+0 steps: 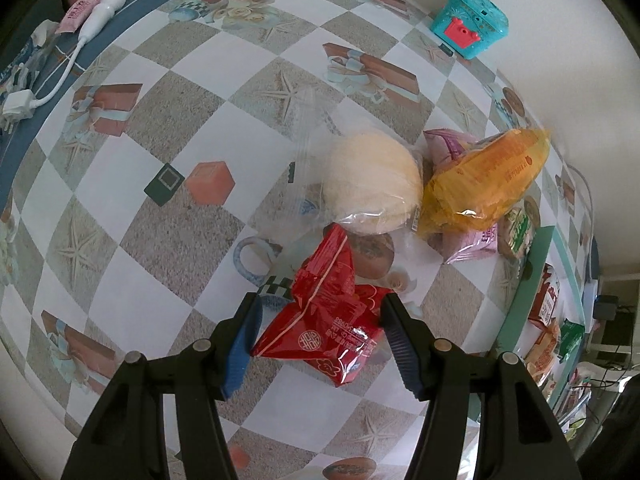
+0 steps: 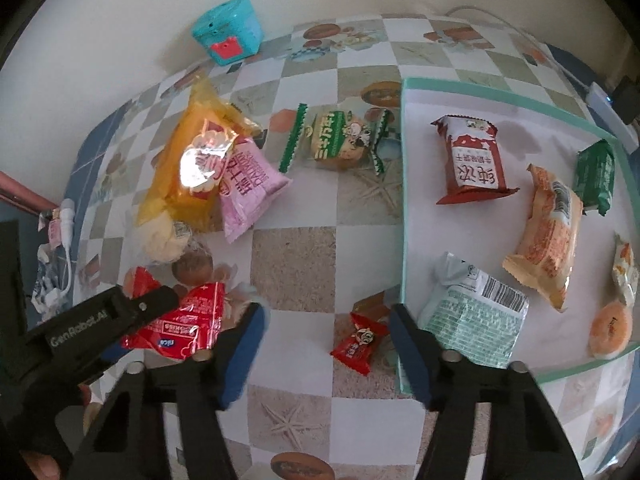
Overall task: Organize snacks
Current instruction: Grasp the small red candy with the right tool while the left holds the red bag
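Red foil fills the gap of the left gripper (image 1: 320, 336): a crinkled red snack packet (image 1: 324, 324) lies on the checked tablecloth (image 1: 180, 240) between the two blue-padded fingers, the jaws spread wide on either side of it, the pads close against its edges (whether they truly press it I cannot tell). In the left wrist view, at about 1 o'clock from the packet sits a pale round bun in clear wrap (image 1: 372, 184), and beyond that at 2 o'clock an orange bag (image 1: 484, 184) lies over a pink packet (image 1: 468, 240). A teal toy box (image 1: 470, 20) stands by the wall at 1 o'clock, and a white corded device (image 1: 104, 8) rests at 11 o'clock on the blue border. The right gripper (image 2: 326, 344) hangs with its jaws spread and nothing between the pads; a small red candy (image 2: 360, 340) lies on the cloth just ahead of them, slightly toward the right finger. In the right wrist view, the mint-edged tray (image 2: 402, 200) sits at 2 o'clock, holding a pale green packet (image 2: 472, 312) nearest the gripper, a red-and-white packet (image 2: 474, 160), an orange-patterned packet (image 2: 548, 232), a dark green packet (image 2: 596, 176) and a round orange snack (image 2: 610, 328). A green-wrapped biscuit (image 2: 340, 140) lies at 12 o'clock on the cloth, just beside the tray's left edge.
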{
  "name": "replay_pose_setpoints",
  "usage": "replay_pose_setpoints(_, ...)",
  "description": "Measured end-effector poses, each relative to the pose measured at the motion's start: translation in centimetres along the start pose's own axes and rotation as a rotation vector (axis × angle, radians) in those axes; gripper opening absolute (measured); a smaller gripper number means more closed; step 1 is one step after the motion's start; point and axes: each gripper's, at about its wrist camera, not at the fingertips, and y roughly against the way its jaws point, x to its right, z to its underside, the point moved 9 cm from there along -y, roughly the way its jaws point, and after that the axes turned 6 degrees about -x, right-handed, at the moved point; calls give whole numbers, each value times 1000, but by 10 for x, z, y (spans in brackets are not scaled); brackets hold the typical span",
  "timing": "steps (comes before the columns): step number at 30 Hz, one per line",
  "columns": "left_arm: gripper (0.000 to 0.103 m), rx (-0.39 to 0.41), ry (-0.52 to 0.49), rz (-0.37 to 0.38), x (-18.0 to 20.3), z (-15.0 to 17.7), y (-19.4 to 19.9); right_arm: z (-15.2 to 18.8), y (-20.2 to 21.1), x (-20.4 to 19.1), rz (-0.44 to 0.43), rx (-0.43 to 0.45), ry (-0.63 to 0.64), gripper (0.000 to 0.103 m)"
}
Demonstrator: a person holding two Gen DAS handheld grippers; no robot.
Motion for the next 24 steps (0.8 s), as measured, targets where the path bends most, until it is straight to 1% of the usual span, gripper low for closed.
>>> replay_pose_setpoints(3, 63, -1, 3, 3, 0, 1, 0, 1, -2, -1, 21, -6, 19, 59)
replay_pose_setpoints(5, 63, -3, 5, 7, 0, 1, 0, 3, -7, -2, 32, -21, 22, 55)
replay_pose_setpoints(15, 63, -2, 10, 10, -1, -1, 2, 12, -25, -2, 133, -59, 48, 55)
replay_pose_setpoints(19, 63, -2, 11, 12, 0, 0, 2, 15, -31, -6, 132, -63, 64, 54)
replay_pose_setpoints(23, 63, -3, 12, 13, 0, 0, 1, 16, -38, -14, 87, -80, 69, 54)
replay_pose_setpoints(24, 63, -3, 12, 13, -1, 0, 1, 16, -38, -14, 82, -79, 73, 52)
